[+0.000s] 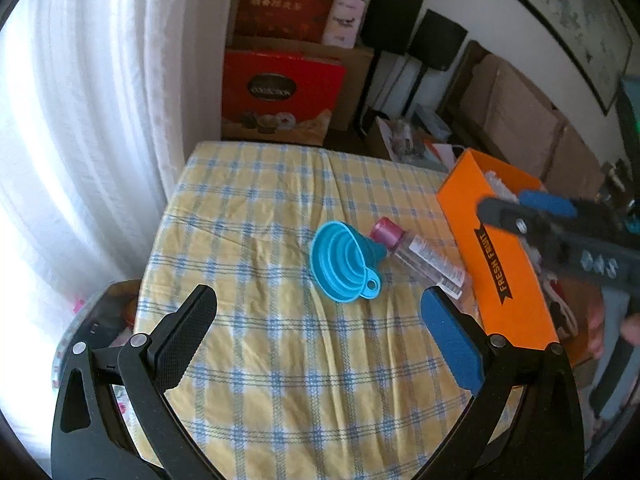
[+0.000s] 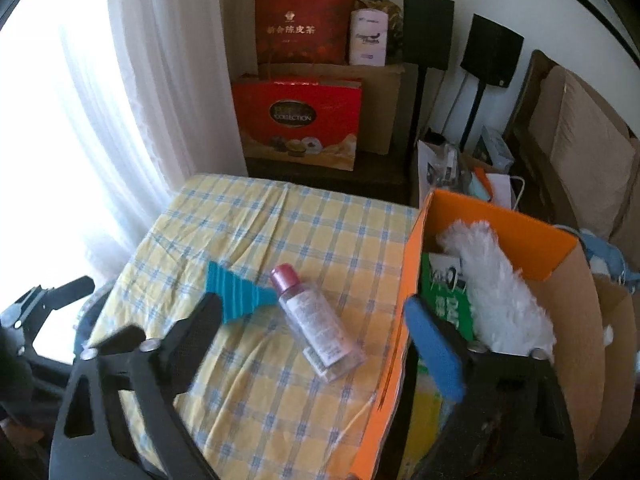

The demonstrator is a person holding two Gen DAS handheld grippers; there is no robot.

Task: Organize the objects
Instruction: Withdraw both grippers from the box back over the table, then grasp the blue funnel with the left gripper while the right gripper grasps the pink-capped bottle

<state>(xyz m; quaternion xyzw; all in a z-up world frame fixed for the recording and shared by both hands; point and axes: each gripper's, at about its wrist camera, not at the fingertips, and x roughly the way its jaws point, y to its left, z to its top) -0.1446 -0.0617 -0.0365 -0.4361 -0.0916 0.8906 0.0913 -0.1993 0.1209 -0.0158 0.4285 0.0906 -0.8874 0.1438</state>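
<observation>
So: two items on the checked cloth (image 1: 280,360) — one blue funnel (image 1: 346,266), one pink-capped bottle (image 1: 424,258), touching, just left of the orange box (image 1: 500,280). One white duster (image 2: 496,288) sits inside the box. Left gripper (image 1: 320,328) spread wide, empty. Right gripper (image 2: 316,328) likewise, spread over the bottle.

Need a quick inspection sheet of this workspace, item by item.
Surface: table under a yellow and blue checked cloth, wrinkled.
Job's things: blue funnel on its side, touching a clear bottle with a pink cap, lying flat; orange box open at the table's right edge, holding a white duster.
Clutter: nothing seen.
Grippers: left tongs open, empty; right tongs open, empty, above the bottle.
Cables: nothing seen.
Surroundings: white curtain, red gift bags, black speakers.
</observation>
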